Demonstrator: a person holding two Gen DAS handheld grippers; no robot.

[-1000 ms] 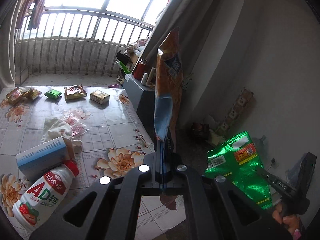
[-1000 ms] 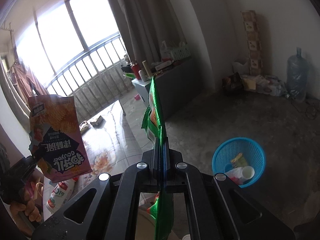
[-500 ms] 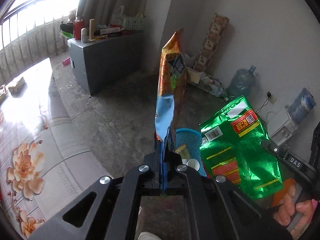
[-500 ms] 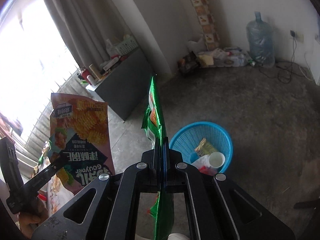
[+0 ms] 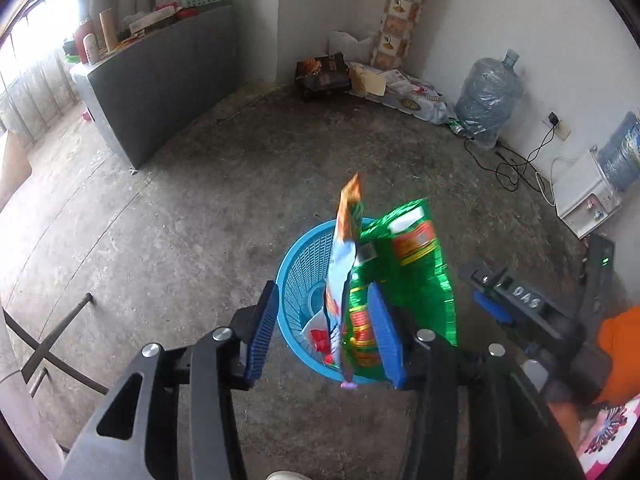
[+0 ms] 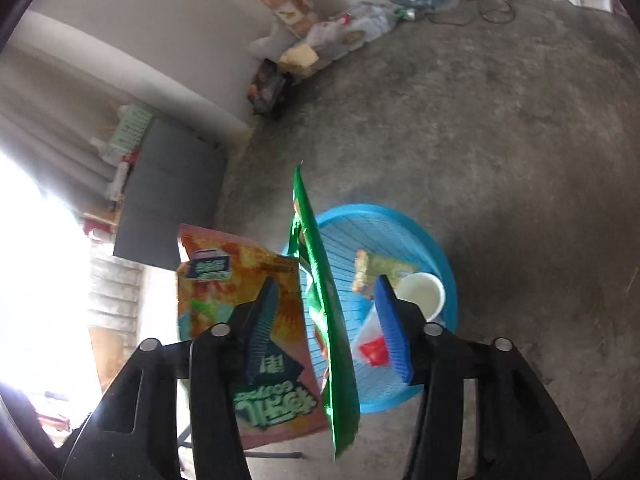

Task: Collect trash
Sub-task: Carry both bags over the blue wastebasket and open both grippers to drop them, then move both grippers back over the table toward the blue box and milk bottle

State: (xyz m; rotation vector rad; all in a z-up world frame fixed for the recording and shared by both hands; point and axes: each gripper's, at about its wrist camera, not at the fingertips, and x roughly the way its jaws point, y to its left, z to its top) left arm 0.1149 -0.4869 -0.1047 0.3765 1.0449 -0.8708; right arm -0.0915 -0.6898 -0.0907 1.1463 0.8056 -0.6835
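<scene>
In the left wrist view my left gripper [image 5: 324, 336] points down over a blue basket [image 5: 296, 276]. Its jaws are opening, and an orange-pink chip bag [image 5: 344, 248] stands edge-on between them, free of both pads. The green snack bag [image 5: 416, 264] hangs beside it, with my right gripper [image 5: 472, 284] to its right. In the right wrist view my right gripper [image 6: 328, 326] is also opening. The green bag [image 6: 320, 280] is loose between its pads, over the basket [image 6: 440, 248]. The chip bag [image 6: 240, 280] is to the left. A white cup [image 6: 420, 292] and wrappers lie in the basket.
The basket stands on a bare concrete floor. A grey cabinet [image 5: 160, 76] is at the far left, a pile of litter [image 5: 400, 88] and a water jug [image 5: 488, 96] along the wall, cables [image 5: 512, 160] and a white box [image 5: 584, 196] at right. Metal table legs [image 5: 52, 344] cross bottom left.
Both grippers swung away from the table, sank and tilted down over the blue basket. Both were shut on their bags; now the jaws stand apart and the bags are loose.
</scene>
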